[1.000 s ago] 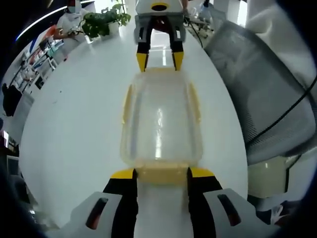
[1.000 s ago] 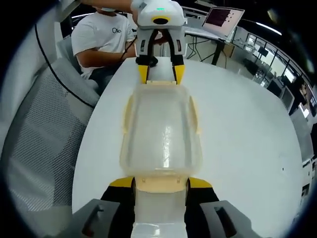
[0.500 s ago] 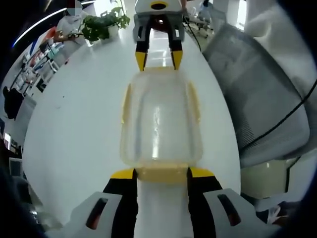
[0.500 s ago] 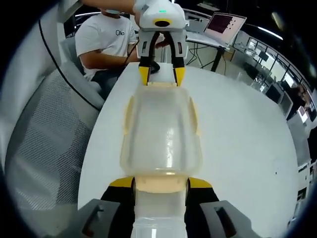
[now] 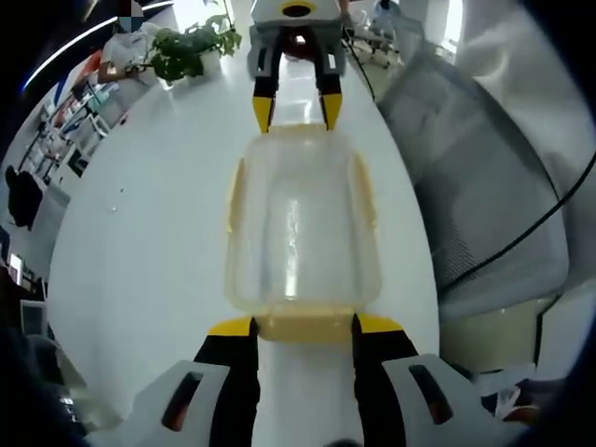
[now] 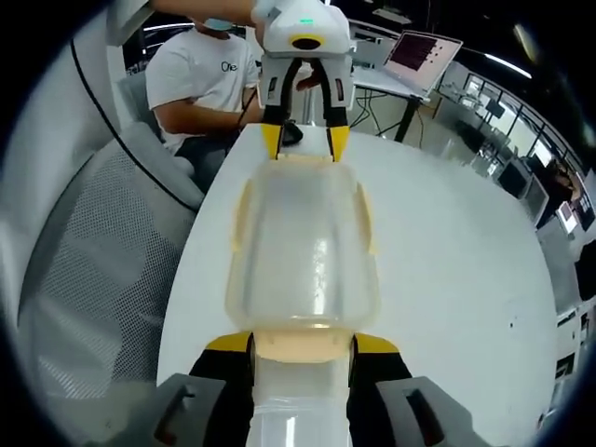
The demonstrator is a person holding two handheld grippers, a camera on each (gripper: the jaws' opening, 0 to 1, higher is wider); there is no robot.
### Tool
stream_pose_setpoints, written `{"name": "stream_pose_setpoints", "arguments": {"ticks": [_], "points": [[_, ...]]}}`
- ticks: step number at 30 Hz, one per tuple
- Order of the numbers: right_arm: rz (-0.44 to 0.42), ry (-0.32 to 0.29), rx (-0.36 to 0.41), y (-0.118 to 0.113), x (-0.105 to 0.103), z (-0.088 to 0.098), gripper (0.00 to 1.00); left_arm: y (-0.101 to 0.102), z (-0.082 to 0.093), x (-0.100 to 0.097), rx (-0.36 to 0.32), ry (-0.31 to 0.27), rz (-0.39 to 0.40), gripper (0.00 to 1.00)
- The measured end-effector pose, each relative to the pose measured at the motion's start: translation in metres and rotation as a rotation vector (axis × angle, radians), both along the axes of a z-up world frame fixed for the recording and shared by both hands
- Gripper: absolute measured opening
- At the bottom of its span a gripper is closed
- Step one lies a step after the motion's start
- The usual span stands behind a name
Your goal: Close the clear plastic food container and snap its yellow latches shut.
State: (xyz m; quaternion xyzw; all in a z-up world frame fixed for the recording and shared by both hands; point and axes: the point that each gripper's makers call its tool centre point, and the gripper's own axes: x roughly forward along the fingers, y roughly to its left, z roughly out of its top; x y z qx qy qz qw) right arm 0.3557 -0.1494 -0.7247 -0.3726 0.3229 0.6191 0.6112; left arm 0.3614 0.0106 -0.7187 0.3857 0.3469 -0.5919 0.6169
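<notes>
The clear plastic food container (image 5: pixel 300 223) with its lid on is held lengthwise between both grippers, over the white table. My left gripper (image 5: pixel 304 324) is shut on the yellow end latch (image 5: pixel 304 328) nearest it. At the far end my right gripper (image 5: pixel 290 114) grips the opposite latch. In the right gripper view the same container (image 6: pixel 303 247) runs away from my right gripper (image 6: pixel 303 343), shut on its near latch (image 6: pixel 303 345), to the left gripper (image 6: pixel 304 142) at the top. Yellow side latches (image 5: pixel 237 191) lie along both long sides; I cannot tell if they are snapped.
The white table (image 5: pixel 140 242) spreads under the container. A grey mesh chair (image 6: pixel 84 270) stands by the table's edge, seen as the chair (image 5: pixel 484 186) in the left gripper view. A person in a white shirt (image 6: pixel 200 70) sits beyond, near a laptop (image 6: pixel 424 51). A potted plant (image 5: pixel 191 47) stands far off.
Both grippers keep the same hold on the container. The table and chair have slid a little in both views, so the hands and container have shifted together.
</notes>
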Motion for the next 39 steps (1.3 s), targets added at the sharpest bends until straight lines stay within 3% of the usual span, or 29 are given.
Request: {"name": "stream_pose_setpoints", "arguments": {"ticks": [18, 39], "points": [[0.005, -0.002, 0.011, -0.020, 0.004, 0.024, 0.37, -0.020, 0.023, 0.004, 0.009, -0.005, 0.012, 0.36], [0.010, -0.010, 0.006, -0.061, 0.004, 0.033, 0.37, -0.059, 0.031, 0.003, 0.002, -0.005, 0.015, 0.36]]}}
